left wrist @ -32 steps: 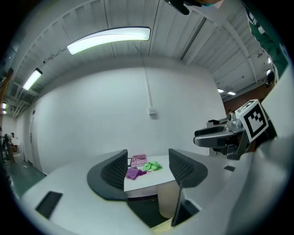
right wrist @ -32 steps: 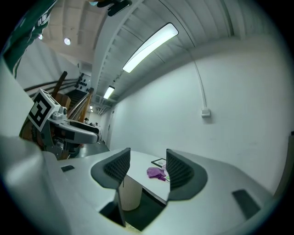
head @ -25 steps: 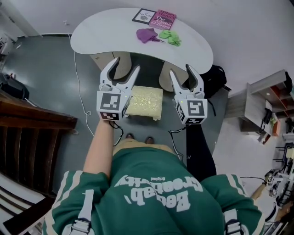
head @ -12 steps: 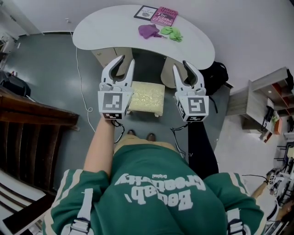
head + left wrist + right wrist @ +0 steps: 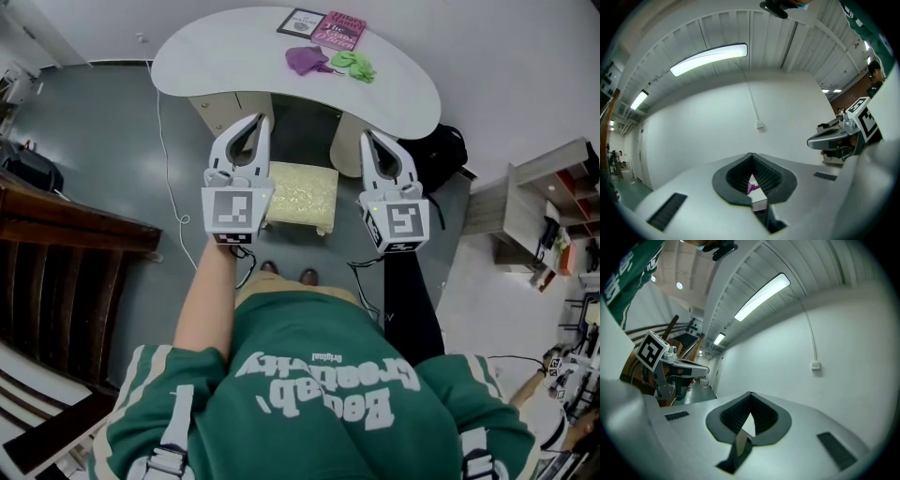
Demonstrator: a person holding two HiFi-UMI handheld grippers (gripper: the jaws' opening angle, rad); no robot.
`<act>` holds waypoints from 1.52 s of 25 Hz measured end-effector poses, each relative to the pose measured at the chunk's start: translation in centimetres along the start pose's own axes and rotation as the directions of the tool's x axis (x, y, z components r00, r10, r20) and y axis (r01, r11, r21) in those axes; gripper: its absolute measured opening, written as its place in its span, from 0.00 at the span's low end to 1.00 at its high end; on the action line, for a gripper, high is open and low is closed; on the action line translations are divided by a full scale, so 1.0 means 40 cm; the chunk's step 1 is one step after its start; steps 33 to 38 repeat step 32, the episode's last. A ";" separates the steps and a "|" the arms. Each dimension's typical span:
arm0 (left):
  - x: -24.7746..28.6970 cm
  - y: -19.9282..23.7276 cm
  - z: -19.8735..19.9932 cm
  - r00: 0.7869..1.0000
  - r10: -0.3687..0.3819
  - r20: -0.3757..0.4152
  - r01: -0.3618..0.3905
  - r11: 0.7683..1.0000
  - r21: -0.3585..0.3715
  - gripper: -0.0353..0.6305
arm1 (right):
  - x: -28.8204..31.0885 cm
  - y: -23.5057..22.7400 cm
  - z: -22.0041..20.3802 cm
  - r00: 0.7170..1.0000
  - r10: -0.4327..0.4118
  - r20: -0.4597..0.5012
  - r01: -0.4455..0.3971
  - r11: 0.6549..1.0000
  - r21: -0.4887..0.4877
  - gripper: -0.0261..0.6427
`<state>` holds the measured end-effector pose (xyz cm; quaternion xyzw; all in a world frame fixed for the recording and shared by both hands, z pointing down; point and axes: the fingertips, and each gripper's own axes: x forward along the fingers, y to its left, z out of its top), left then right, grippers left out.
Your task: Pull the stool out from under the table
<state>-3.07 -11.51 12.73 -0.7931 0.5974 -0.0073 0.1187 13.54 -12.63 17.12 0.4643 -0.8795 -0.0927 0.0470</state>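
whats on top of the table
On the table: a dark book, a pink book, a purple cloth and a green cloth, all near its far edge. Anything under the cloths is covered.

Stool (image 5: 302, 193) in frt of table (image 5: 216, 56)

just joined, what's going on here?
A person in a green sweatshirt holds a gripper in each hand, raised side by side. The left gripper and right gripper have both just been closing and are now shut on nothing. The cream-topped stool stands on the floor between the white table and the person's feet, and neither gripper touches it.
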 end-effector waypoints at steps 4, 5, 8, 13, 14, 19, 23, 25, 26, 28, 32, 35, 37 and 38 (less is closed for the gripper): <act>-0.008 -0.007 -0.002 1.000 -0.012 0.007 0.012 1.000 -0.005 0.07 | -0.004 0.006 -0.004 1.000 0.002 0.004 -0.002 1.000 0.001 0.05; -0.009 -0.008 -0.001 1.000 -0.016 0.006 0.016 1.000 -0.006 0.07 | -0.005 0.007 -0.003 1.000 0.002 0.002 -0.002 1.000 -0.006 0.05; -0.012 -0.009 0.002 1.000 -0.019 0.006 0.019 1.000 -0.003 0.07 | -0.004 0.014 -0.006 1.000 -0.001 -0.019 0.000 0.999 -0.042 0.05; -0.024 -0.008 -0.002 1.000 -0.018 0.008 0.018 1.000 0.001 0.07 | -0.013 0.023 -0.013 1.000 -0.005 -0.017 0.004 0.999 -0.047 0.05; -0.025 -0.009 -0.002 1.000 -0.019 0.007 0.019 1.000 0.001 0.07 | -0.015 0.023 -0.012 1.000 -0.007 -0.017 0.006 0.999 -0.045 0.05; -0.018 -0.015 0.001 1.000 -0.020 0.000 0.020 1.000 0.005 0.07 | -0.014 0.012 -0.009 1.000 -0.010 -0.016 0.010 0.999 -0.037 0.05; -0.022 -0.018 0.000 1.000 -0.019 -0.003 0.019 1.000 0.008 0.07 | -0.020 0.013 -0.013 1.000 -0.008 -0.016 0.008 0.999 -0.037 0.05; -0.023 -0.018 0.001 1.000 -0.017 -0.005 0.017 1.000 0.012 0.07 | -0.021 0.012 -0.013 1.000 -0.007 -0.017 0.006 0.999 -0.039 0.05; -0.023 -0.017 0.001 1.000 -0.016 -0.006 0.016 1.000 0.012 0.07 | -0.021 0.011 -0.013 1.000 -0.006 -0.017 0.006 0.999 -0.039 0.05; -0.022 -0.014 0.002 1.000 -0.014 -0.002 0.014 1.000 0.013 0.07 | -0.020 0.010 -0.012 1.000 -0.005 -0.017 0.004 0.999 -0.040 0.05; -0.024 -0.014 0.003 1.000 -0.014 0.003 0.014 1.000 0.018 0.07 | -0.018 0.015 -0.009 1.000 0.000 -0.016 -0.001 0.999 -0.042 0.05; -0.024 -0.014 0.003 1.000 -0.014 0.003 0.014 1.000 0.018 0.07 | -0.018 0.015 -0.009 1.000 0.000 -0.016 -0.001 0.999 -0.042 0.05; -0.024 -0.014 0.003 1.000 -0.014 0.003 0.014 1.000 0.018 0.07 | -0.018 0.015 -0.009 1.000 0.000 -0.016 -0.001 0.999 -0.042 0.05; -0.024 -0.014 0.003 1.000 -0.014 0.003 0.014 1.000 0.018 0.07 | -0.018 0.015 -0.009 1.000 0.000 -0.016 -0.001 0.999 -0.042 0.05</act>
